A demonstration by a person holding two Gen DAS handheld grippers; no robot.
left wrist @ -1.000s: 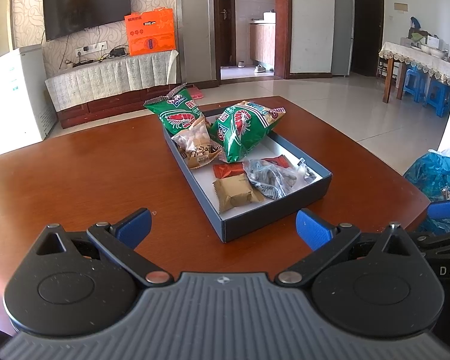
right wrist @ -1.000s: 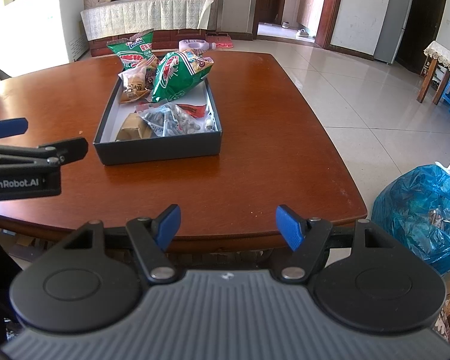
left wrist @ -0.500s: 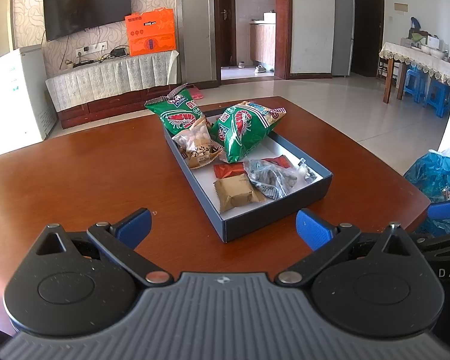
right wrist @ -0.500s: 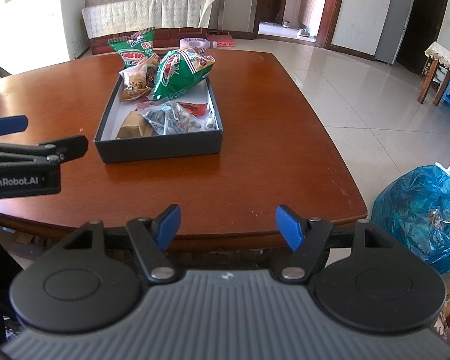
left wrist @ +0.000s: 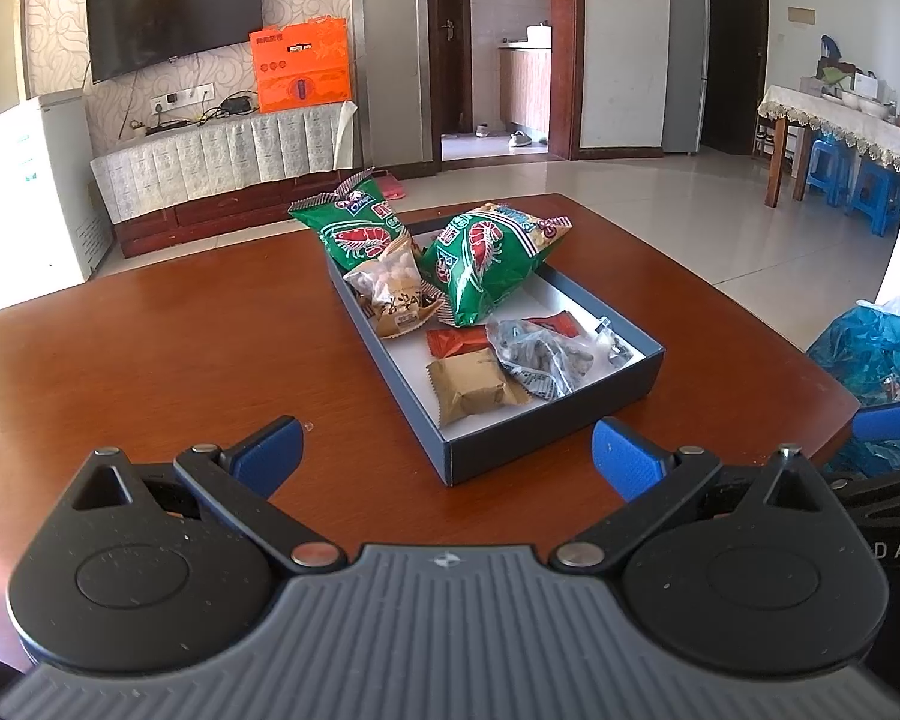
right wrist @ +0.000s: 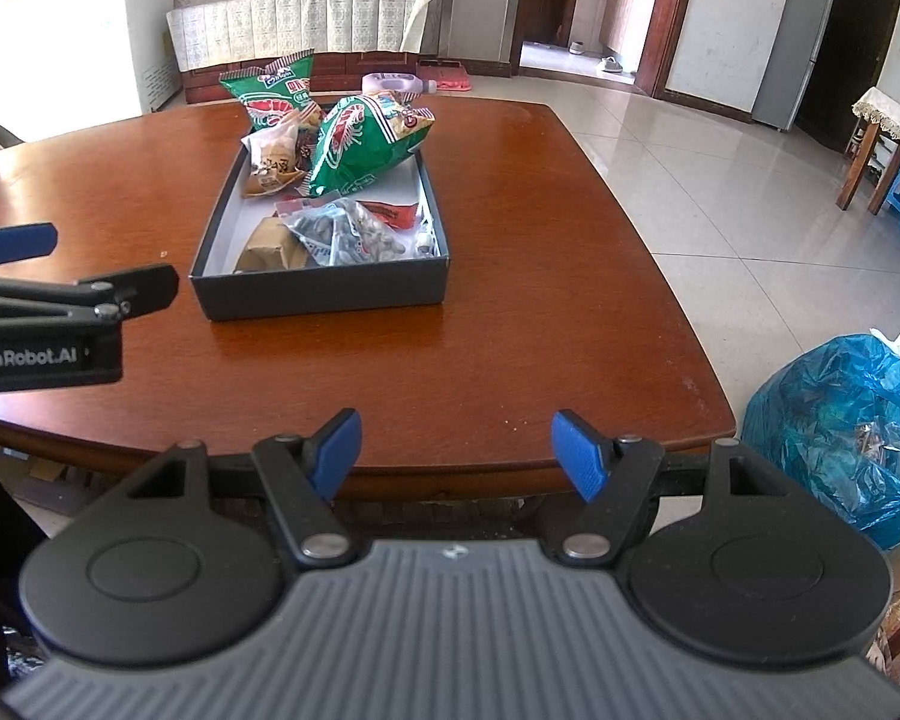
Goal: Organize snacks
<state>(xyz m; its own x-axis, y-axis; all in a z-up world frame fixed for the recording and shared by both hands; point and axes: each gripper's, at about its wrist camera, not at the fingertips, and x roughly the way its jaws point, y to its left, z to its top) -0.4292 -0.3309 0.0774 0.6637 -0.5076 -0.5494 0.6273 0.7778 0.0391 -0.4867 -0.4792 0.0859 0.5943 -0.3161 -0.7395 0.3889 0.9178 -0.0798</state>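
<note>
The left gripper (left wrist: 444, 456) and right gripper (right wrist: 456, 450) hover near the wooden table's (right wrist: 540, 312) edge, jaws apart and empty; "GenRobot.AI" marks the left one's side. Farther on, unobstructed, a dark box (right wrist: 324, 294) holds the snacks: a brown packet (left wrist: 471, 384), a clear bag (left wrist: 540, 360), and two green prawn-printed bags (left wrist: 486, 264) at its far end. A blue plastic bag (right wrist: 834, 420) sits on the floor beside the table.

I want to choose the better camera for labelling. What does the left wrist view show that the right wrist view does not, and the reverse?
Only the left wrist view shows the wall television. Only the right wrist view shows the pale bottle lying beyond the table's far edge. Both show the wooden table, the dark box holding snacks, two green shrimp-chip bags, the blue plastic bag, and both grippers, left gripper and right gripper, open and empty.
</note>
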